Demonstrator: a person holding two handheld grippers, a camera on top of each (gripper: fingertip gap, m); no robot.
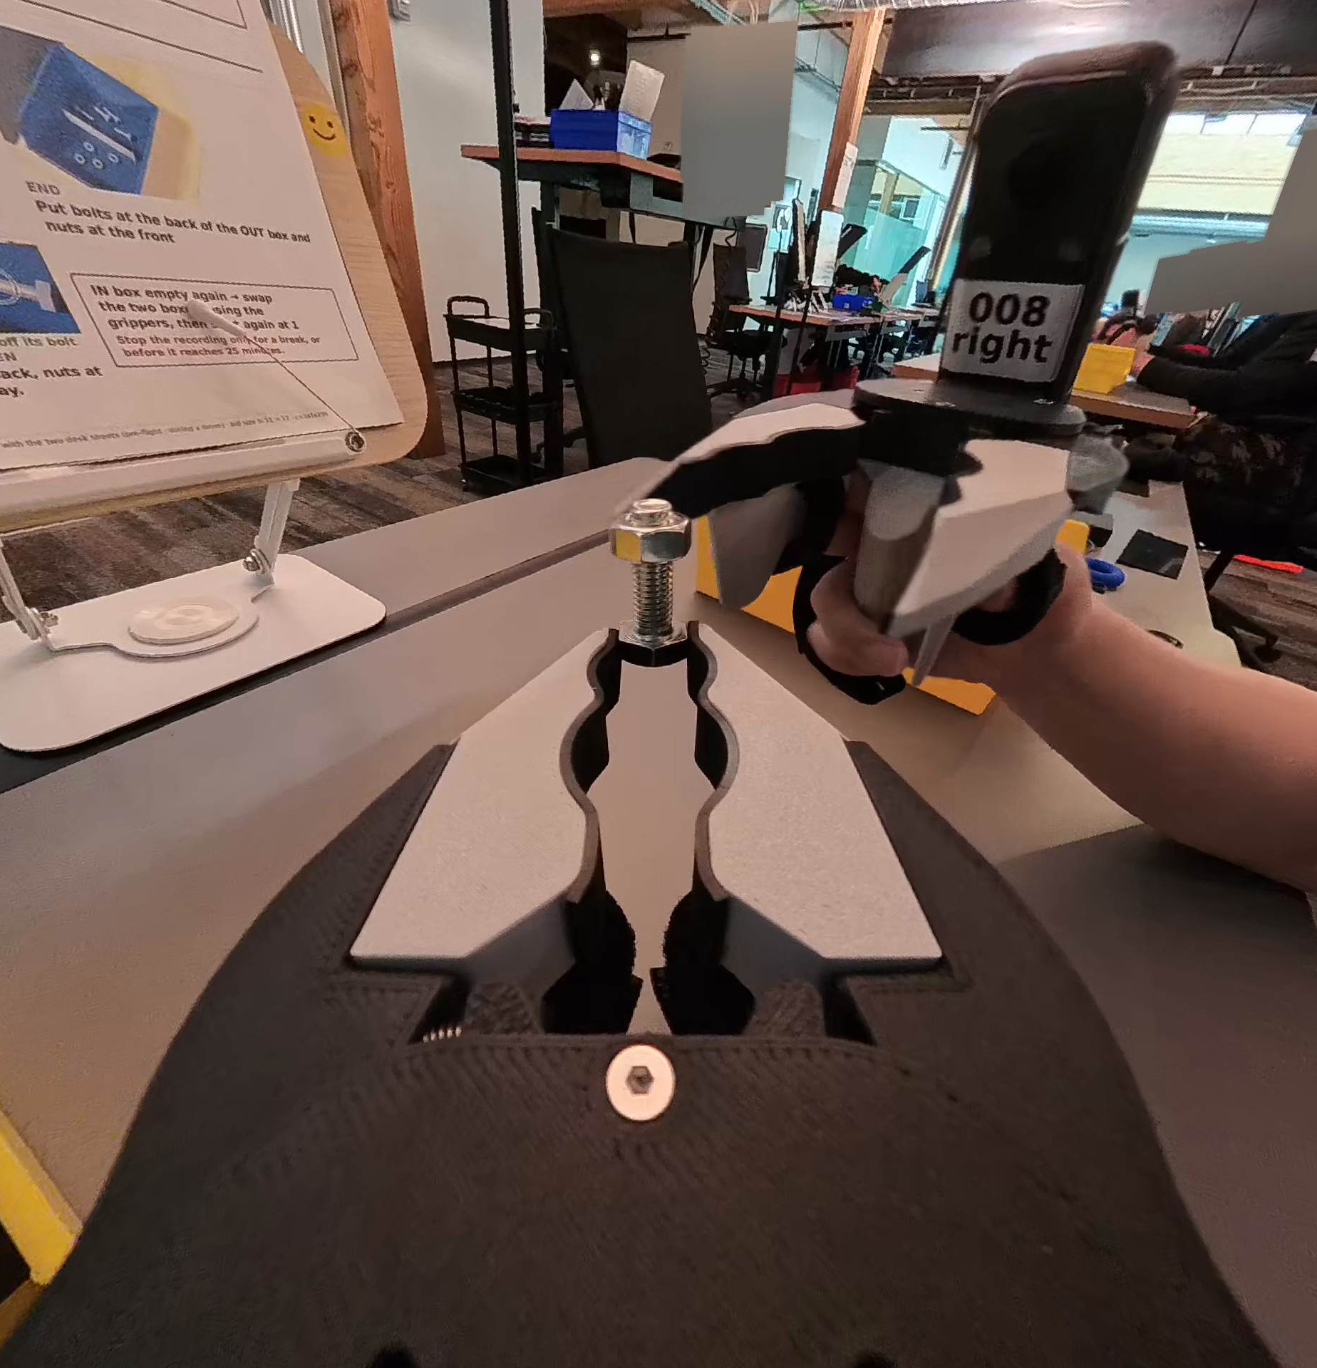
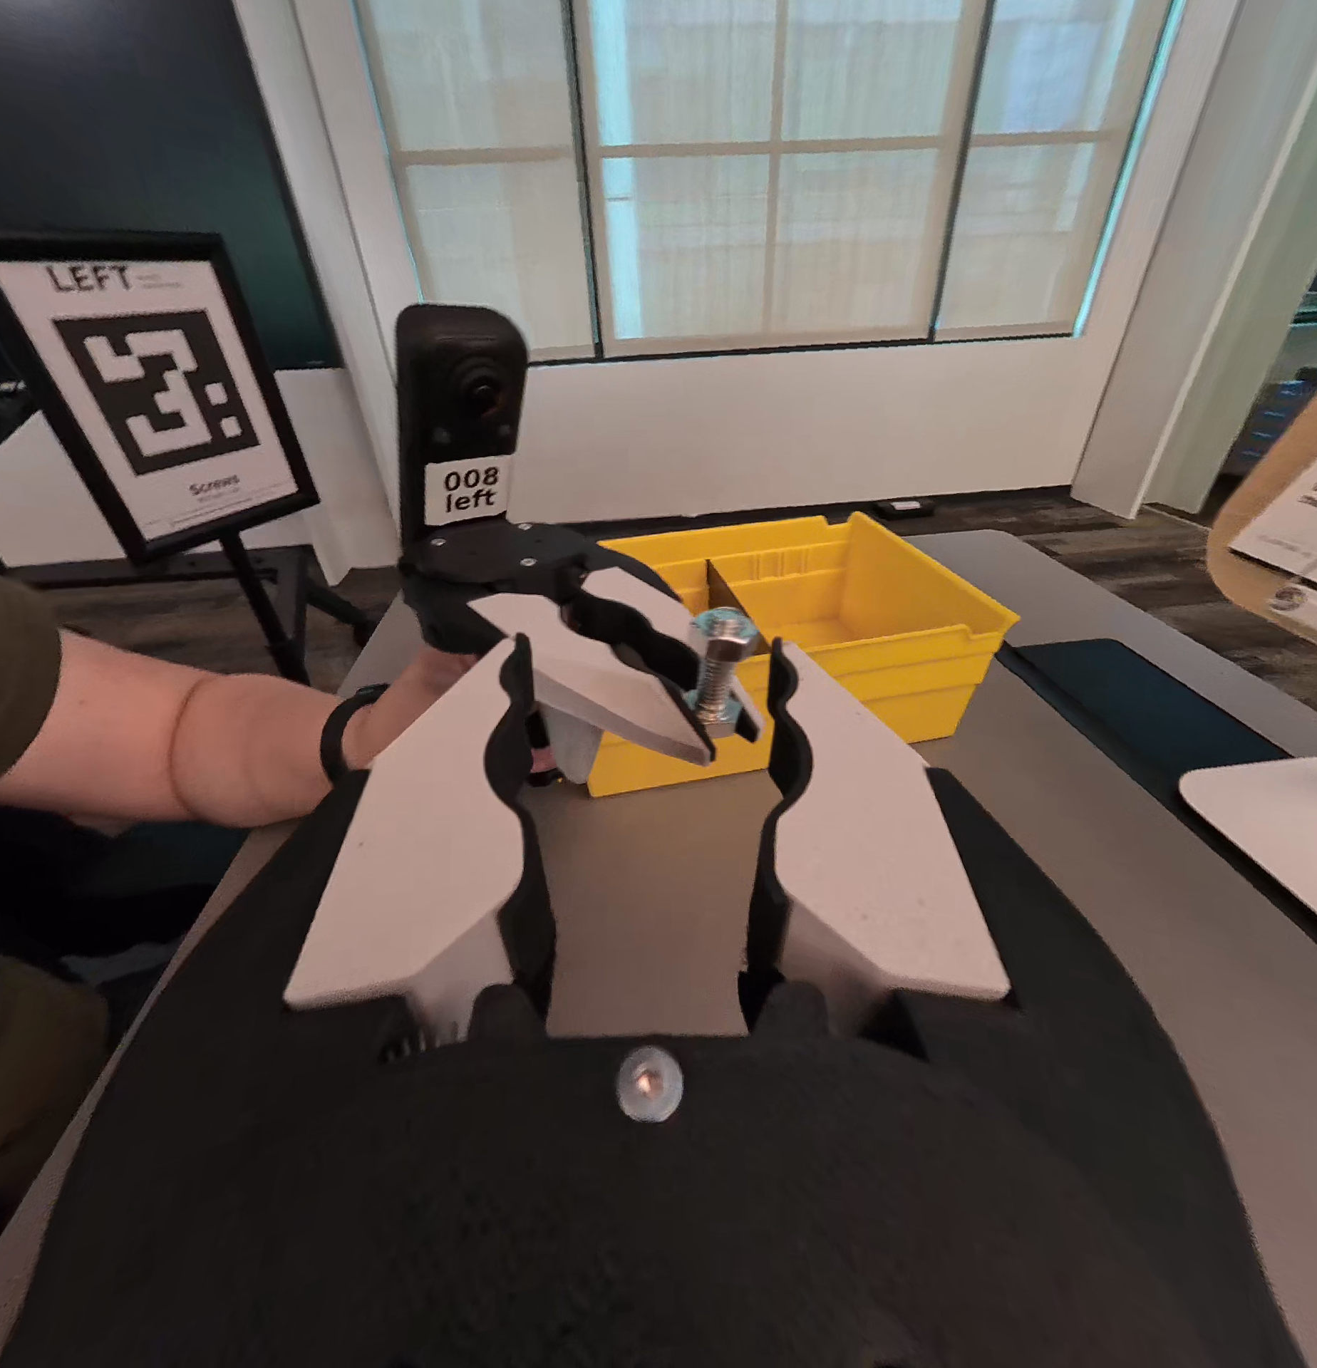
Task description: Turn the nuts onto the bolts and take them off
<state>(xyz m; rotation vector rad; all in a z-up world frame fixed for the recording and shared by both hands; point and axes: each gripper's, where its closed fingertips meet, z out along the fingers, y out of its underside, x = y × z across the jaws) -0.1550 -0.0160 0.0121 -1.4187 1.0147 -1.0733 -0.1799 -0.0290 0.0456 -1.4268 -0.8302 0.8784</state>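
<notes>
The left gripper (image 1: pixel 652 648) is clamped on the head of a bolt (image 1: pixel 649 596), holding it upright above the grey table (image 1: pixel 159 851), with a nut (image 1: pixel 649 539) threaded near the top of the shank. The right gripper (image 2: pixel 644 685) has its jaws spread apart, its fingers (image 1: pixel 752 451) just beside the nut and not closed on it. Behind the bolt, a yellow divided bin (image 2: pixel 900 636) sits on the table, and a white document stand (image 1: pixel 167 629) holding an instruction sheet is off to the left gripper's left.
</notes>
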